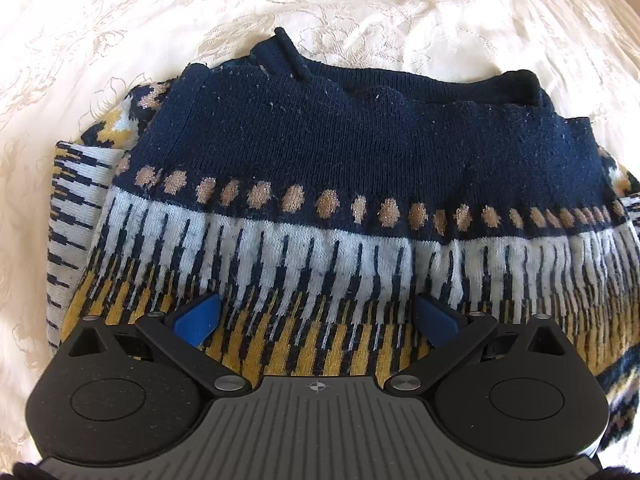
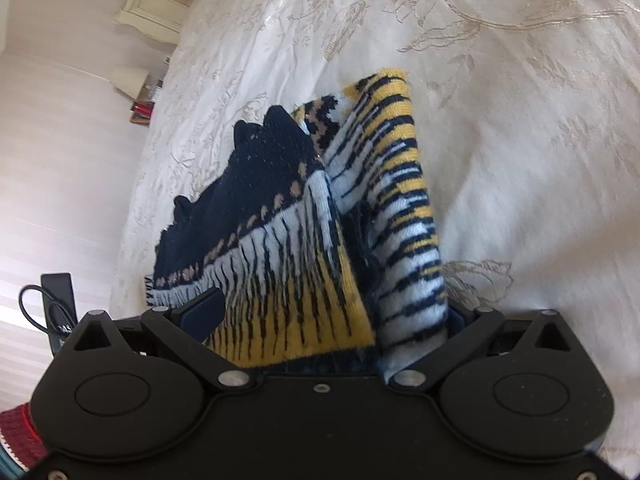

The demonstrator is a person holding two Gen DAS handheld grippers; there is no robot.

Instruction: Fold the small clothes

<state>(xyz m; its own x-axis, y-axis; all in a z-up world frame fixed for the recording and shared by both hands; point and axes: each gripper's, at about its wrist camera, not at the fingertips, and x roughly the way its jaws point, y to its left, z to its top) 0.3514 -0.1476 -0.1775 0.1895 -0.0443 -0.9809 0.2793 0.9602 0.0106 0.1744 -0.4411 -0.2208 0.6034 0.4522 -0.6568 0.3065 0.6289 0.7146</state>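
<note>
A small knitted sweater (image 1: 320, 184), navy at the top with tan dots and white, navy and yellow stripes below, lies folded on a cream embroidered bedspread (image 1: 360, 8). My left gripper (image 1: 316, 320) is open, its blue fingertips (image 1: 200, 316) spread wide just over the sweater's yellow striped part. In the right wrist view the same sweater (image 2: 288, 240) lies between the fingers of my right gripper (image 2: 332, 320), which is open; a striped flap (image 2: 404, 216) drapes over its right finger, which is hidden.
The cream bedspread (image 2: 500, 160) surrounds the sweater on all sides. At the left of the right wrist view are a carved white headboard (image 2: 140, 0), a small lamp (image 2: 128, 80) on a bedside stand, and a black cable (image 2: 48, 312). A red knit item (image 2: 16, 436) sits at bottom left.
</note>
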